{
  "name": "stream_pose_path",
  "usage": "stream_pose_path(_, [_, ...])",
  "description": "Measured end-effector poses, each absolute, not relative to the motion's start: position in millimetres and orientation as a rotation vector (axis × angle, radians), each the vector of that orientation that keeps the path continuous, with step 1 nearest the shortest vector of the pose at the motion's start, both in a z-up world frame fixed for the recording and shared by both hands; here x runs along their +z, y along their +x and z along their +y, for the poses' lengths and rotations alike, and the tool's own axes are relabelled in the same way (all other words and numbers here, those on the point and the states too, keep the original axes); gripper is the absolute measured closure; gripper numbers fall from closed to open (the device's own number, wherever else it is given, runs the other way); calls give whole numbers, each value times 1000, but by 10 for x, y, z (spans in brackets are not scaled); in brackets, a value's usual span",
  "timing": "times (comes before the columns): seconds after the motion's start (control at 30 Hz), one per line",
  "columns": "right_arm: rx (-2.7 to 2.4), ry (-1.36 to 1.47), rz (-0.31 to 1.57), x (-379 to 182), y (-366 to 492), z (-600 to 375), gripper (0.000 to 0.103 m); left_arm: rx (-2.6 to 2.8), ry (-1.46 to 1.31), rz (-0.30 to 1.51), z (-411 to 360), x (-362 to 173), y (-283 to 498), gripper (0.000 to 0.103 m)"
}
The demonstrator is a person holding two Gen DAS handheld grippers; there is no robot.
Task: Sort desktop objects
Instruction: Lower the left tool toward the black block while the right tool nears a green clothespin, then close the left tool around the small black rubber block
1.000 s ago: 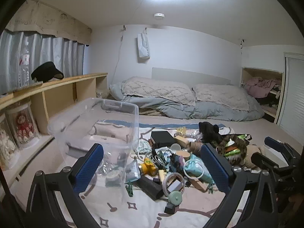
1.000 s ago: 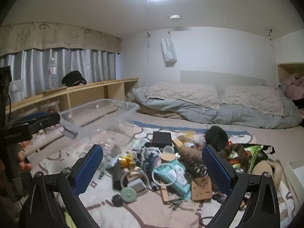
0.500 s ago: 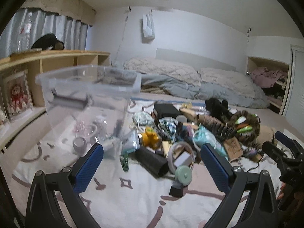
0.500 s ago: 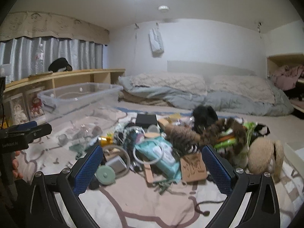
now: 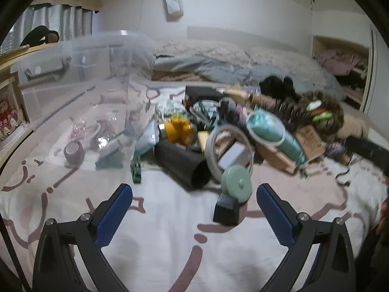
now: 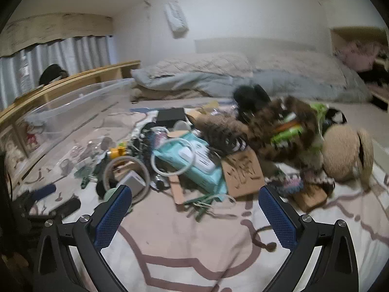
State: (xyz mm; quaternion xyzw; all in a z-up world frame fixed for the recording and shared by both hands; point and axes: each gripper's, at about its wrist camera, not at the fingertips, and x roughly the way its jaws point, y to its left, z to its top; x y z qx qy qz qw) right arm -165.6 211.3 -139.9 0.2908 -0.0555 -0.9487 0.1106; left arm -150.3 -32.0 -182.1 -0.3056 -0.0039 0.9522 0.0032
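On the patterned blanket [image 5: 170,231] the heap of clutter [image 6: 194,155] is lying beside the clear bin [image 5: 73,77]. Both the left gripper [image 5: 194,211] and right gripper [image 6: 194,214] are hovering released, grasping nothing. Tangled rings and cords are risking dragging neighbours along.

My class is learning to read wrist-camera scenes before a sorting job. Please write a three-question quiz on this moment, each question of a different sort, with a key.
1. True or false: the left claw is shut on the black tube.
2. Multiple choice: the clear plastic bin stands on which side of the clutter pile in the left wrist view? A left, B right, C behind it.
3. Fill in: the white ring lies on top of the ____ wipes pack.

Key: 1 false, both claws, the right claw included, are open and hold nothing. 2 A. 3 teal.
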Motion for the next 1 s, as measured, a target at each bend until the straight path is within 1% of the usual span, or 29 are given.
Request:
stream_pose_path(0.23, [-2756,1025,-406,-1579,-1871,2422,0,2923,-1165,-15,-328,-2082,-1660,0])
stream_pose_path(0.33, [-2754,1075,-434,-1627,-1982,2473,0,2907,-1243,-45,-370,-2163,-1713,0])
stream_pose_path(0.43, [-2774,1116,-351,-1670,-2105,2429,0,2887,-1276,-77,-397,-2192,-1746,0])
stream_pose_path(0.6, [-2762,1192,-135,-1794,-2305,2237,0,2885,-1279,-105,-420,-2184,-1754,0])
stream_pose_path(0.67, [-2754,1208,-91,-1835,-2365,2187,0,2888,-1281,-109,-431,-2184,-1751,0])
stream_pose_path(0.87, [-2755,1210,-56,-1887,-2563,2090,0,2919,-1288,-130,-496,-2176,-1730,0])
stream_pose_path(1.0, [-2721,1326,-37,-2044,-2702,2066,0,2965,-1308,-150,-563,-2177,-1718,0])
